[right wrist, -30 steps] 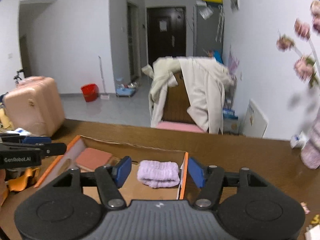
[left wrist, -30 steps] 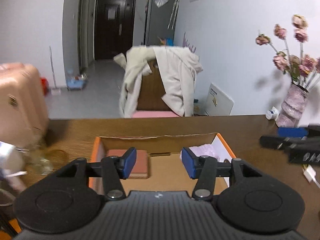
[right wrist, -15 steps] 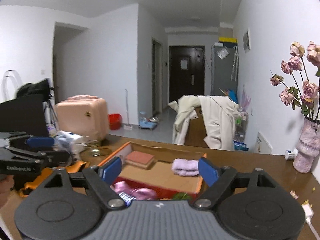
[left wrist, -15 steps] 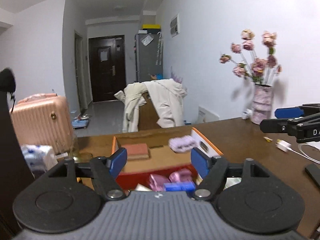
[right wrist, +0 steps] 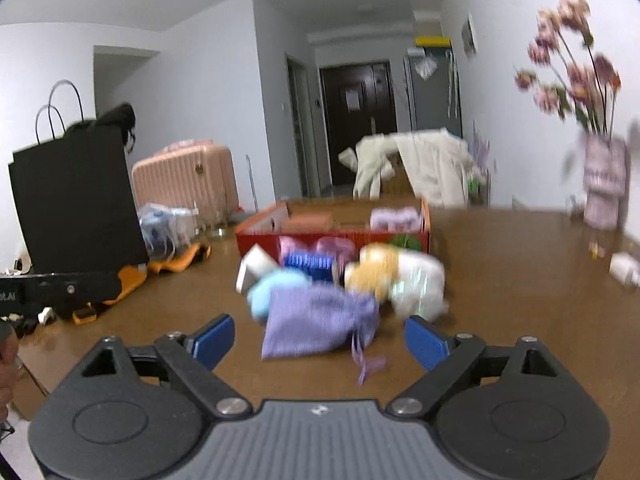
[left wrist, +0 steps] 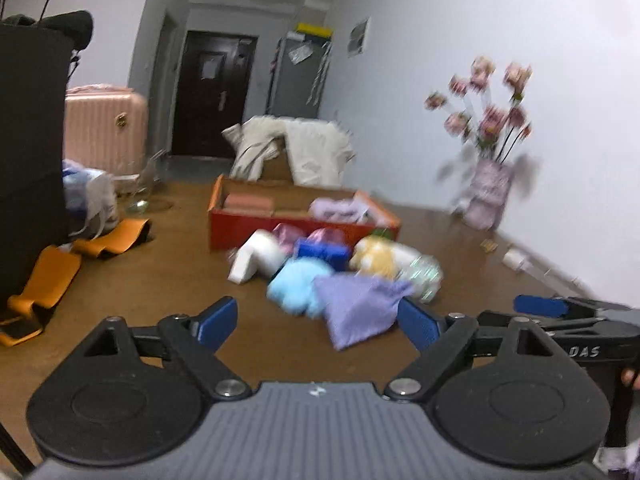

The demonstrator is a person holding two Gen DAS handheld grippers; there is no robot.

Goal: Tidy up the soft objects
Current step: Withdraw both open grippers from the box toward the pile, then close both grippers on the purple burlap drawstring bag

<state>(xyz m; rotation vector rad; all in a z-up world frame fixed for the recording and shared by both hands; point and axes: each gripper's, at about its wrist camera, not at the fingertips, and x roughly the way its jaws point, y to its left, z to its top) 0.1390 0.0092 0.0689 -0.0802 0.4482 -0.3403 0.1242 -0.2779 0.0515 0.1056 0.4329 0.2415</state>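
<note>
The brown wooden table [left wrist: 168, 280] stretches out ahead of me, with a black paper bag [right wrist: 76, 196] standing at its left side and a pink suitcase [left wrist: 105, 128] on the floor beyond it. An orange cardboard box [right wrist: 336, 236] sits toward the table's far edge; inside it lie a folded lilac towel [right wrist: 395, 218] at the right and a reddish-brown block [right wrist: 310, 222] at the left. A vase of pink flowers [left wrist: 489, 194] stands by the wall on the right. Just in front of the box is the heap of soft objects: a purple drawstring pouch [right wrist: 316, 322] nearest me, a light-blue plush [left wrist: 298, 286] touching it, a yellow plush [right wrist: 372, 272], a white roll [left wrist: 256, 260] and a blue ridged piece [right wrist: 310, 264]. My left gripper [left wrist: 316, 324] and right gripper [right wrist: 318, 340] both hang with jaws spread wide, holding nothing, short of the pouch.
</note>
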